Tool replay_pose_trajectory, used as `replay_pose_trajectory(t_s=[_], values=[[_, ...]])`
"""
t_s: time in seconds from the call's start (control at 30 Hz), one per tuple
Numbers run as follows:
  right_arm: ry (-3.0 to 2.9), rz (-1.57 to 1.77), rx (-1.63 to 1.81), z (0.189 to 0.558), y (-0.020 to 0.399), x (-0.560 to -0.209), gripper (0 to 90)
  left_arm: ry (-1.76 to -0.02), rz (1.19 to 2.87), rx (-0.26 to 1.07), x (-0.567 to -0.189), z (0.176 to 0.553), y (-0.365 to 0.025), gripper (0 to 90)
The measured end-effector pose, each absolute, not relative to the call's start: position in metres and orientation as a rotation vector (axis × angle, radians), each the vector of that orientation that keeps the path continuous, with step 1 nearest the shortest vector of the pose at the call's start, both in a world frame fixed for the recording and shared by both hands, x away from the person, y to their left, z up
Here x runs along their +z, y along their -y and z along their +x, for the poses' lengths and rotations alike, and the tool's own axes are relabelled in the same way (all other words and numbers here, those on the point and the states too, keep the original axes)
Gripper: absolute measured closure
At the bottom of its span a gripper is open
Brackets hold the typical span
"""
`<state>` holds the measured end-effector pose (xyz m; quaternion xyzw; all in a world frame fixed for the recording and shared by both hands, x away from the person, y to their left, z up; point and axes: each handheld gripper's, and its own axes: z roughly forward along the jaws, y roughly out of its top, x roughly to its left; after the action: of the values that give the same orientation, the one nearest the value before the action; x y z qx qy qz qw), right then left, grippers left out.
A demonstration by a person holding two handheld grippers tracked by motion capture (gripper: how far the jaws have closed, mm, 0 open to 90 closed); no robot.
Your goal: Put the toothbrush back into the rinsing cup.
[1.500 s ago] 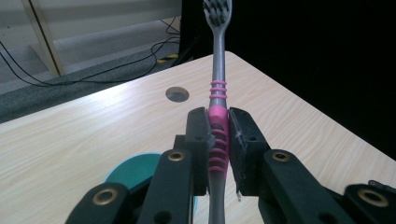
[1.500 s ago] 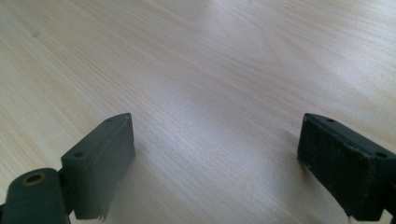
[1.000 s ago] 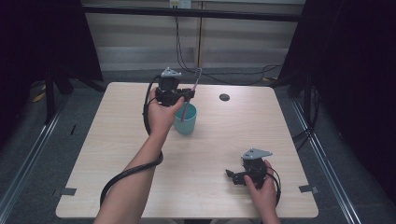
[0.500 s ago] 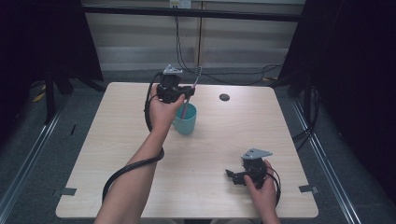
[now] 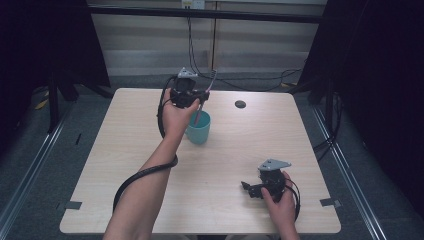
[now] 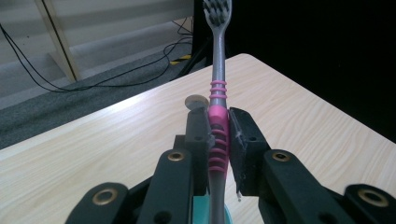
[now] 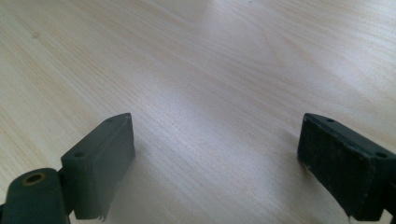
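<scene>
A teal cup (image 5: 199,128) stands upright near the middle back of the wooden table (image 5: 125,150). My left gripper (image 5: 200,96) hangs just above the cup, shut on a grey and pink toothbrush (image 5: 204,97). The toothbrush's lower end reaches into the cup and its bristle head points up and away. In the left gripper view the pink grip of the toothbrush (image 6: 218,126) is pinched between the jaws of the left gripper (image 6: 218,140), with the cup's rim (image 6: 198,212) below. My right gripper (image 5: 246,189) rests low at the front right of the table. Its jaws stand wide open over bare wood (image 7: 215,154).
A small dark round disc (image 5: 240,104) lies at the back right of the table. Cables run across the floor behind the table. A black cable (image 5: 140,175) trails from the left gripper along the forearm.
The left gripper with the toothbrush has shifted slightly above the cup. The right gripper has stayed where it was.
</scene>
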<state>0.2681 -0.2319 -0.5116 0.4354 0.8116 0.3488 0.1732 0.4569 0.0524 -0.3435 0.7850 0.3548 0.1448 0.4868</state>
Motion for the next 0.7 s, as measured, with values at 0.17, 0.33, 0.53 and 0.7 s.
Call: replay_pose_trajectory(t_s=[0.17, 0.33, 0.53, 0.7], values=[[-2.302, 1.237, 0.988, 0.268, 0.232, -0.511, 10.6, -0.87, 1.908, 0.346, -0.345, 0.461, -0.052, 79.1], [-2.302, 1.235, 0.989, 0.268, 0.232, -0.512, 10.6, -0.868, 1.903, 0.35, -0.344, 0.463, -0.049, 79.1], [-2.302, 1.235, 0.99, 0.268, 0.232, -0.512, 10.6, -0.864, 1.908, 0.355, -0.345, 0.467, -0.046, 79.1], [-2.302, 1.237, 0.988, 0.268, 0.232, -0.511, 10.6, -0.862, 1.912, 0.348, -0.347, 0.47, -0.045, 79.0]])
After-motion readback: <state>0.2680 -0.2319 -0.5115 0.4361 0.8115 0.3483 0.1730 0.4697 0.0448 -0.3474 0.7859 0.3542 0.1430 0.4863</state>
